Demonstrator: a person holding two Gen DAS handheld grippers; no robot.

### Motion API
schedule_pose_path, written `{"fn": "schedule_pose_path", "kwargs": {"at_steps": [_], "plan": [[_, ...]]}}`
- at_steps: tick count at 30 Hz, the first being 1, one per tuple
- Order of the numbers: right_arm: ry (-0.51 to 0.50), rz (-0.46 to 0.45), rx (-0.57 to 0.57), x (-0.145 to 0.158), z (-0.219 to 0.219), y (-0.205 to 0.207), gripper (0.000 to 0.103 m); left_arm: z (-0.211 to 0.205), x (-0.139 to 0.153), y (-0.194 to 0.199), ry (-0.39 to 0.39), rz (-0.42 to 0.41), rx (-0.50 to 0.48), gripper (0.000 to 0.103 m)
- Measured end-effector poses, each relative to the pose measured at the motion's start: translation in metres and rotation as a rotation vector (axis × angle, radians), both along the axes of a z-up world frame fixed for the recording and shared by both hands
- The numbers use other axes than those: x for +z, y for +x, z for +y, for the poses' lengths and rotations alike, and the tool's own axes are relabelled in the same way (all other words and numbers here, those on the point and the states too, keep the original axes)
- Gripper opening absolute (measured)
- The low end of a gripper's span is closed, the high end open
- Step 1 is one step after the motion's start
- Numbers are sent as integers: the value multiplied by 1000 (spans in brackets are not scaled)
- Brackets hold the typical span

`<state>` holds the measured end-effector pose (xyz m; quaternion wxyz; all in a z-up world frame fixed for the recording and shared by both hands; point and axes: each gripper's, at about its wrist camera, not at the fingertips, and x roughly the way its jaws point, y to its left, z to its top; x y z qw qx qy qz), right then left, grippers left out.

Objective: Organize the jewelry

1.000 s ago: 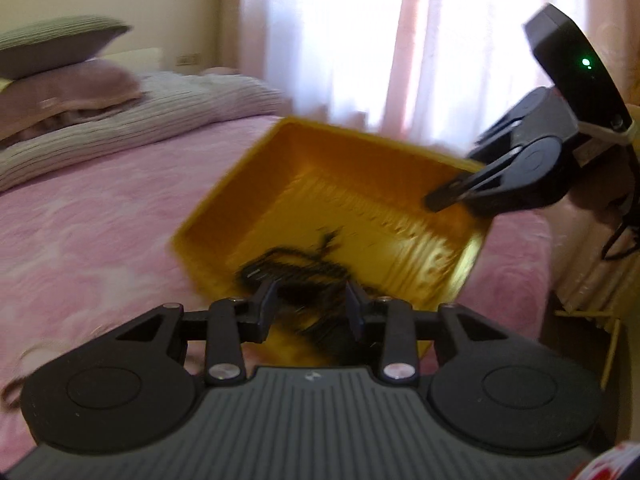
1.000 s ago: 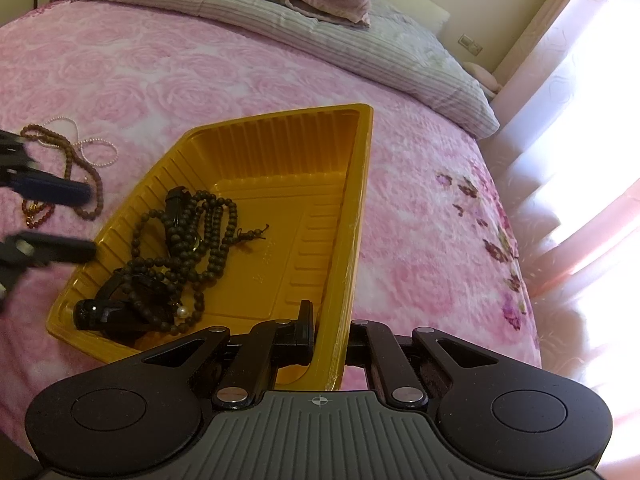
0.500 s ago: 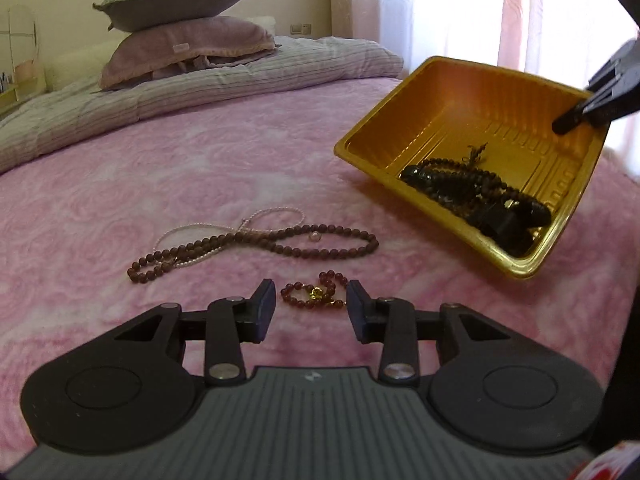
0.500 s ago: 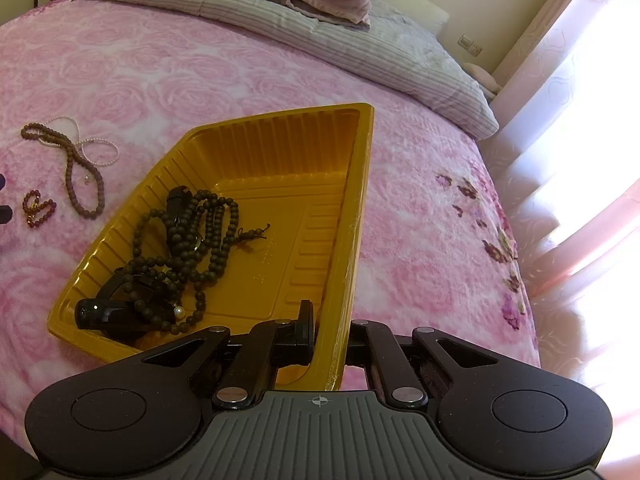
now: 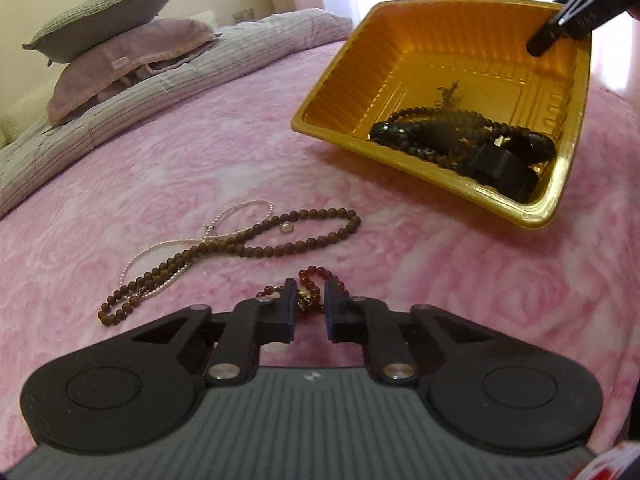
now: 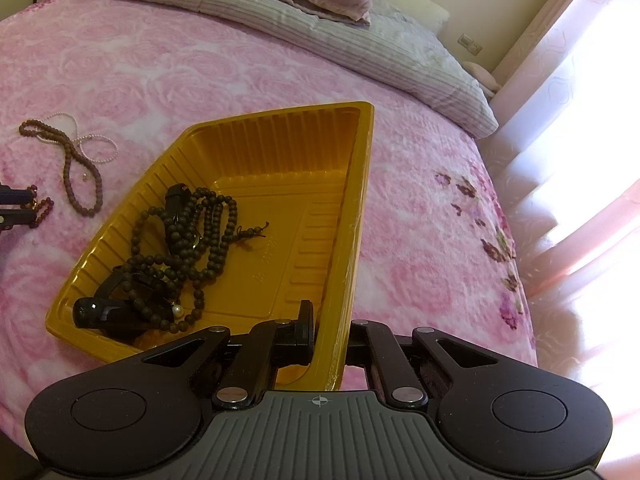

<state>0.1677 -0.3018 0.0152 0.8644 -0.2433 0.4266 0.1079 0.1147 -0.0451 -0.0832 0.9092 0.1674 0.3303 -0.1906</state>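
A yellow plastic tray rests tilted on the pink bedspread, holding dark bead strands and a black clip. My right gripper is shut on the tray's side wall; it shows at the top right of the left wrist view. My left gripper is open, low over a small red bead bracelet with a gold charm that lies between its fingertips. A brown bead necklace and a thin pearl necklace lie crossed just beyond it.
Stacked pillows and a folded striped grey blanket lie at the head of the bed. Bright curtains run along the bed's right edge. Bare pink bedspread spreads around the jewelry.
My left gripper has swung away from the tray to the left and come down over the red bracelet. The right gripper and the tray have stayed put.
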Motion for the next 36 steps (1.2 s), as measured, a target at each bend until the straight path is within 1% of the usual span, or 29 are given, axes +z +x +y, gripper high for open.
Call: {"fn": "schedule_pose_path", "kwargs": {"at_steps": [1, 5, 14, 21, 26, 32, 36], "plan": [[0, 0, 0, 0, 0, 0, 7, -1, 0, -1, 3, 3, -4, 5], [0, -1, 1, 0, 0, 0, 7, -1, 5, -3, 7, 0, 2, 4], [-2, -5, 6, 1, 0, 1, 7, 8, 44, -7, -69, -53, 31, 4], [-2, -6, 6, 1, 1, 1, 7, 5, 82, 2, -201, -49, 30, 4], [-2, -5, 7, 1, 2, 0, 6, -11, 106, 11, -290, -61, -26, 4], [0, -4, 7, 1, 2, 0, 7, -34, 121, 27, -395, -39, -95, 4], [0, -4, 8, 1, 2, -1, 7, -49, 121, 42, -452, 8, -125, 4]]}}
